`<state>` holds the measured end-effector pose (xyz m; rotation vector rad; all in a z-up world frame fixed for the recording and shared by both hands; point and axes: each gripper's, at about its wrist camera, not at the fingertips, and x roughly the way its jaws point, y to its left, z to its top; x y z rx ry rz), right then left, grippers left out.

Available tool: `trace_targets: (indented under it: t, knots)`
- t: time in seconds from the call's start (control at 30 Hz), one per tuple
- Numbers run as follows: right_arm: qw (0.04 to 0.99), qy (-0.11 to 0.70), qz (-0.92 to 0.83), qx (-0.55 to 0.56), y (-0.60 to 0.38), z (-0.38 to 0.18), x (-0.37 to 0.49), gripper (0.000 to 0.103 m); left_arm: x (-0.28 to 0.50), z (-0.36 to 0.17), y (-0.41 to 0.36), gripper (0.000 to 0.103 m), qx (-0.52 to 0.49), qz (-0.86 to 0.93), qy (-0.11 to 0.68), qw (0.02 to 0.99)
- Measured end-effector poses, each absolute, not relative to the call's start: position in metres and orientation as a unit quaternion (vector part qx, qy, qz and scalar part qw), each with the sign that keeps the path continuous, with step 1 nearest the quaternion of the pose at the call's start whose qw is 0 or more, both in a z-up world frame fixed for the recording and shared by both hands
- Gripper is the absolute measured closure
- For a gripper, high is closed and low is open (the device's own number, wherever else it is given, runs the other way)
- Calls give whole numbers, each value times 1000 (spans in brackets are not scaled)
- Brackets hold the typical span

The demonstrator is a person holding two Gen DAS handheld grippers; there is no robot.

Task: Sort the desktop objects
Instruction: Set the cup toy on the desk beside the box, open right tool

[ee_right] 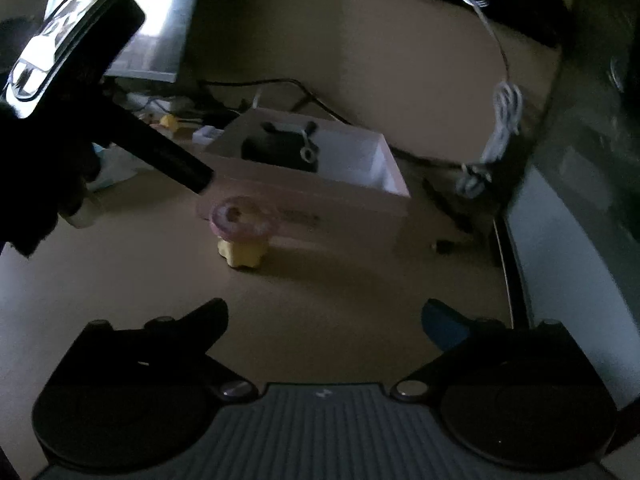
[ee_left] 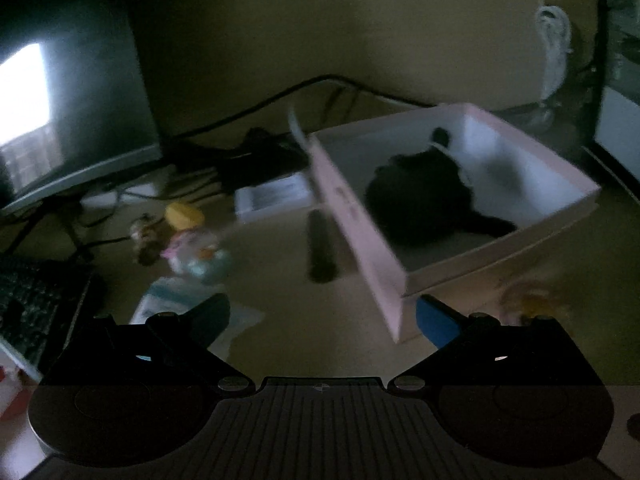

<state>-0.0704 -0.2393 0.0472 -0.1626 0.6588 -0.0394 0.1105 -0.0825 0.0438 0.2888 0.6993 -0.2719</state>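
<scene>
A pink open box (ee_left: 360, 220) stands on the desk, with a black soft item (ee_left: 420, 200) inside it. My left gripper (ee_left: 322, 314) is open just before the box's near corner, with nothing gripped. Left of the box stand a small figurine with a yellow hat (ee_left: 192, 240) and a dark cylinder (ee_left: 320, 248). In the right wrist view my right gripper (ee_right: 326, 314) is open over bare desk. Ahead of it a toy with a pink top and yellow base (ee_right: 240, 236) sits against the pink box (ee_right: 320, 204). The picture is dim and blurred.
A monitor (ee_left: 72, 100) and a keyboard (ee_left: 28, 304) fill the left side. Cables and a white booklet (ee_left: 272, 196) lie behind the box. The other hand-held device's dark body (ee_right: 76, 40) looms at upper left. A coiled white cable (ee_right: 500, 128) hangs right, beside a dark cabinet (ee_right: 580, 160).
</scene>
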Motion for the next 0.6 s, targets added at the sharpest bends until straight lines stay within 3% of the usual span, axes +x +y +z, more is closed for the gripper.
trace_targets:
  t: [0.6]
  knots:
    - [919, 391, -45, 27, -230, 14, -35, 0, 122, 28, 14, 2, 114, -55, 369, 921]
